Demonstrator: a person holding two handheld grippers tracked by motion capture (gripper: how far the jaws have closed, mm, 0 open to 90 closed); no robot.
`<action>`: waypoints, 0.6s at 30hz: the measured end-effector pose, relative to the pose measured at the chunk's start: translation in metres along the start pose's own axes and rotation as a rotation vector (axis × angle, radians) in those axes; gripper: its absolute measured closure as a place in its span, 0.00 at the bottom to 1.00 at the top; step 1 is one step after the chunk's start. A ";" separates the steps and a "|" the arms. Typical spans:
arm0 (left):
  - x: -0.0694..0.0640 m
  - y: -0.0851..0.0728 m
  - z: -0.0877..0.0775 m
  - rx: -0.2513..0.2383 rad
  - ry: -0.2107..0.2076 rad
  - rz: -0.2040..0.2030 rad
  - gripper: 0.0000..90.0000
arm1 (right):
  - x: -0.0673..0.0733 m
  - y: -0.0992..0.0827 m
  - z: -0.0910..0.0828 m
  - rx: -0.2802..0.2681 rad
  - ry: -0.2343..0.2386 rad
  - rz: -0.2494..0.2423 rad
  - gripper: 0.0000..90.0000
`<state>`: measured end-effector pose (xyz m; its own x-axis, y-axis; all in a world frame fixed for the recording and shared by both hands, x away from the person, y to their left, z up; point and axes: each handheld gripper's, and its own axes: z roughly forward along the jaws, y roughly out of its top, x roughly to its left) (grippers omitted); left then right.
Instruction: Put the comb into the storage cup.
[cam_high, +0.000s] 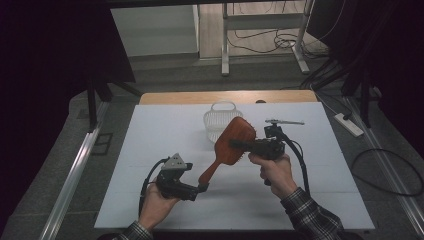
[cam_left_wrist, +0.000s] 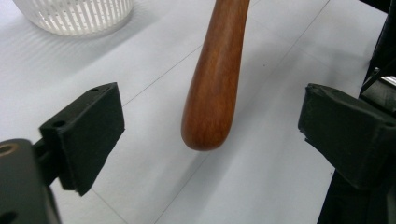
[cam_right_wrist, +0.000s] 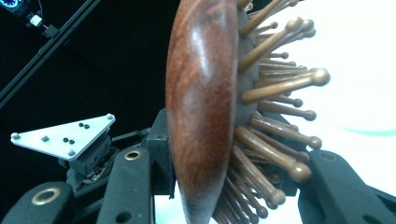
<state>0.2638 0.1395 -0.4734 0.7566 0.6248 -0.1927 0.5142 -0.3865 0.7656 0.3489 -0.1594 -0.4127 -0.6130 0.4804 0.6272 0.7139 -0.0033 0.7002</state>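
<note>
Hairbrush head clamped in my right gripper; handle tip between my left gripper's spread jaws, untouched. Basket partly hidden behind brush.

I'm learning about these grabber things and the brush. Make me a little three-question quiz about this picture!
1. True or false: the right gripper is shut on the head of the wooden hairbrush.
2. The left gripper is: A) squeezing the brush handle, B) open with the handle's end between its fingers, C) inside the basket.
3. Fill in: the white basket sits on the table just ____ the brush, as the high view shows it.

Key:
1. True
2. B
3. behind
</note>
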 end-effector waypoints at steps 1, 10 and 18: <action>0.000 0.000 0.000 -0.001 -0.001 0.000 0.07 | 0.000 0.001 0.000 -0.002 0.000 0.001 0.60; 0.000 -0.003 -0.005 -0.003 0.002 0.001 0.03 | 0.002 0.006 0.000 -0.008 0.007 -0.009 0.60; 0.004 -0.009 -0.012 -0.007 0.019 -0.005 0.01 | 0.004 0.010 0.001 -0.020 0.005 -0.018 0.60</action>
<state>0.2573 0.1535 -0.4731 0.7460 0.6397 -0.1852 0.5152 -0.3782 0.7691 0.3544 -0.1565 -0.4035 -0.6272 0.4761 0.6164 0.6963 -0.0120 0.7177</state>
